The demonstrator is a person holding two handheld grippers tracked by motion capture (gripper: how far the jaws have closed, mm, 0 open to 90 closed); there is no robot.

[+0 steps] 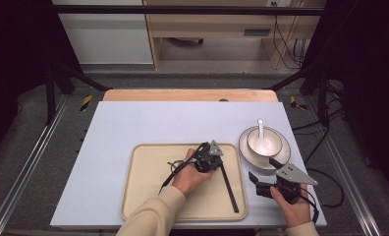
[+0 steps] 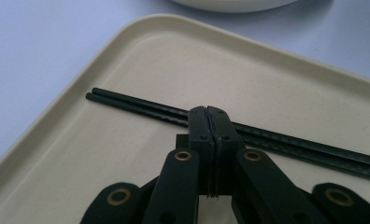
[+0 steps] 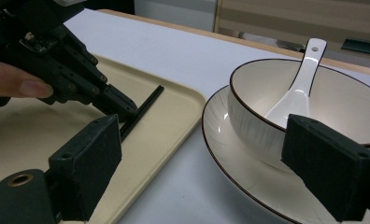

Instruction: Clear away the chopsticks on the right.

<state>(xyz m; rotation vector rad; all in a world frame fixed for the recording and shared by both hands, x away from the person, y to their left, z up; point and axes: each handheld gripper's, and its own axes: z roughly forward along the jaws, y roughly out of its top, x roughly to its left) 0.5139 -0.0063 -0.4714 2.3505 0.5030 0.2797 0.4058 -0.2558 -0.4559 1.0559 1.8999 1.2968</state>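
Beige tray (image 1: 148,196) sits on the white counter (image 1: 148,123), near its front edge. A pair of black chopsticks (image 1: 228,189) lies flat in the tray, close along its right wall, running front to back. Left tongs (image 1: 221,164) are low over the tray at the far part of the chopsticks; in the left gripper view the tongs (image 2: 210,122) have their jaws pressed together with no gap, and the chopsticks (image 2: 141,106) pass just beyond the tips; contact cannot be judged. Right tongs (image 1: 261,177) are off the tray, over the counter between the tray's right edge and the plate (image 1: 246,152); jaws spread wide, nothing between them. In the right gripper view the tongs (image 3: 199,158) frame the gap between tray rim (image 3: 174,116) and plate (image 3: 230,163). A bowl (image 3: 248,107) stands on the plate, with a white spoon (image 3: 295,88) resting in it.
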